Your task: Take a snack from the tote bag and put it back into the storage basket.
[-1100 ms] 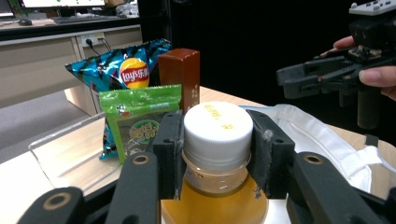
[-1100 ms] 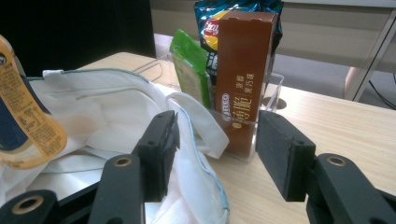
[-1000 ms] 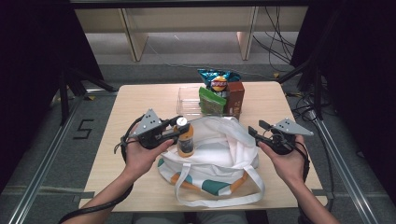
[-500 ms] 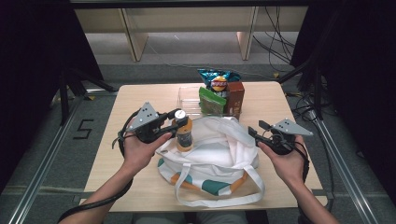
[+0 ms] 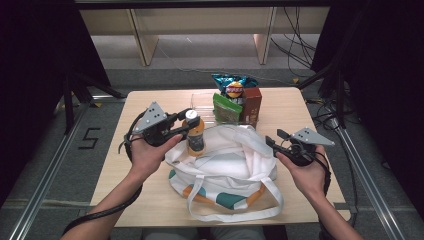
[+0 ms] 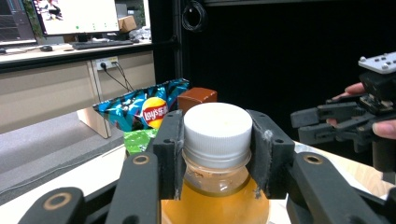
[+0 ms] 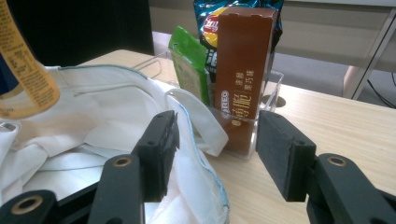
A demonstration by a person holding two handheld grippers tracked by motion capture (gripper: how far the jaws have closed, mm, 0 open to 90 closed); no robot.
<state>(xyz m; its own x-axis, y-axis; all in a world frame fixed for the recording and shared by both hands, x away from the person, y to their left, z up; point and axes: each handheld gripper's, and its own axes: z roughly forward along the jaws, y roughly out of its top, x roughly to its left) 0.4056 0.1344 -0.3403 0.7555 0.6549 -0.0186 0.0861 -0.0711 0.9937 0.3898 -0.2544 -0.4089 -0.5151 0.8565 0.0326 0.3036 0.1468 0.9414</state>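
My left gripper (image 5: 186, 124) is shut on the neck of an orange drink bottle (image 5: 195, 138) with a white cap (image 6: 217, 125), and holds it upright over the left rim of a white tote bag (image 5: 225, 160). In the left gripper view the jaws press just under the cap. My right gripper (image 5: 272, 140) is open at the bag's right rim. In the right gripper view the bag's cloth edge (image 7: 196, 154) lies beside the left jaw, and the jaws do not pinch it.
A clear tray (image 5: 202, 100) at the table's far middle holds a green packet (image 5: 226, 107), a brown box (image 5: 251, 102) and a blue chips bag (image 5: 234, 85). The wooden table (image 5: 300, 110) has bare room on both sides of the bag. Dark floor and rails surround it.
My left gripper has moved slightly up and to the left with the bottle still in it. The right gripper has stayed where it was.
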